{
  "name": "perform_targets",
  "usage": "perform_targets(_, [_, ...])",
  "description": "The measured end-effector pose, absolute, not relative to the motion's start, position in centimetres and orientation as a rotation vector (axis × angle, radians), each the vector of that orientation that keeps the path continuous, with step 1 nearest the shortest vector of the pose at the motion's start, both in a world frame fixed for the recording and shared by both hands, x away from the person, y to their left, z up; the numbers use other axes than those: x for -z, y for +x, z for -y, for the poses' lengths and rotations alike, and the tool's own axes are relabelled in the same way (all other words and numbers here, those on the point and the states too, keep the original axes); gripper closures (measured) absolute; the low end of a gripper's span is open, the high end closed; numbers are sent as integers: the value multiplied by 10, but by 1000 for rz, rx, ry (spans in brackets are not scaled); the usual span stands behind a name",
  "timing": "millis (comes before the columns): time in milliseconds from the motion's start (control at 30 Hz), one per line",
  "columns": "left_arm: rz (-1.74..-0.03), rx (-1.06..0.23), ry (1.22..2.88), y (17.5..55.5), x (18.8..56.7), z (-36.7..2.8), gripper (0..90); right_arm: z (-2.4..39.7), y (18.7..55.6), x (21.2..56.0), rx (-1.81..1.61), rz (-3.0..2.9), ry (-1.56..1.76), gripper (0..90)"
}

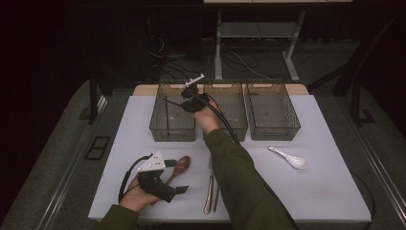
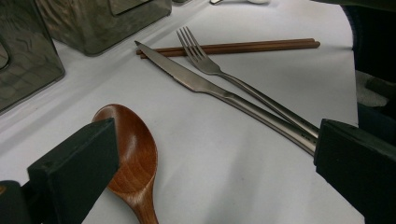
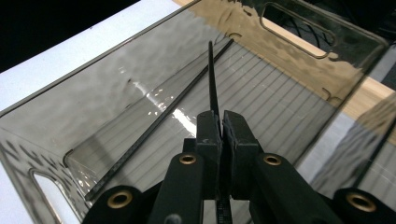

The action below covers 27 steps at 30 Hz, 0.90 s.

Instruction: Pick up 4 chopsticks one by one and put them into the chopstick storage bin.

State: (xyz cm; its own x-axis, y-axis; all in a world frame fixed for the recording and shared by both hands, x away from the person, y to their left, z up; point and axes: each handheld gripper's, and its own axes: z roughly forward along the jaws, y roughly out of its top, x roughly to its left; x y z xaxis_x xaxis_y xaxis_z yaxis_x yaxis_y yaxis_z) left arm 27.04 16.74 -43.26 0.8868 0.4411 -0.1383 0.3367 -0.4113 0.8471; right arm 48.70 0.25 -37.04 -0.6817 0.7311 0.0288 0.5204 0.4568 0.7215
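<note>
Glossy wooden spoon, shiny metal knife, smoky translucent plastic bin.

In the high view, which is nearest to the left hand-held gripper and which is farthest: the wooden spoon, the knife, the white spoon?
From the left hand-held gripper:
1. Wooden spoon, just above it, beside the jaws.
2. Knife, to its right, near the table's front edge.
3. White spoon, far right, below the right bin.

Three bins block the far tabletop; near right is open; knife and fork clutter near centre.
</note>
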Motion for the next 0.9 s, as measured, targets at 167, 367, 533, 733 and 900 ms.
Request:
perform_targets(167, [-566, -129, 2028, 271, 432, -168, 0, -6, 489, 379, -1037, -2422, 1094, 753])
perform_targets(367, [-565, -132, 2023, 270, 432, -168, 0, -3, 489, 376, -1107, -2455, 1103, 624])
perform_targets(533, [-562, -131, 2030, 271, 432, -168, 0, 6, 486, 370, -1170, -2468, 1110, 546])
perform_targets(733, [-563, -132, 2029, 271, 433, -167, 0, 23, 476, 364, -1247, -2486, 1058, 472])
perform_targets(900, [-571, -127, 2027, 271, 433, -167, 0, 40, 465, 358, -1286, -2466, 1027, 449])
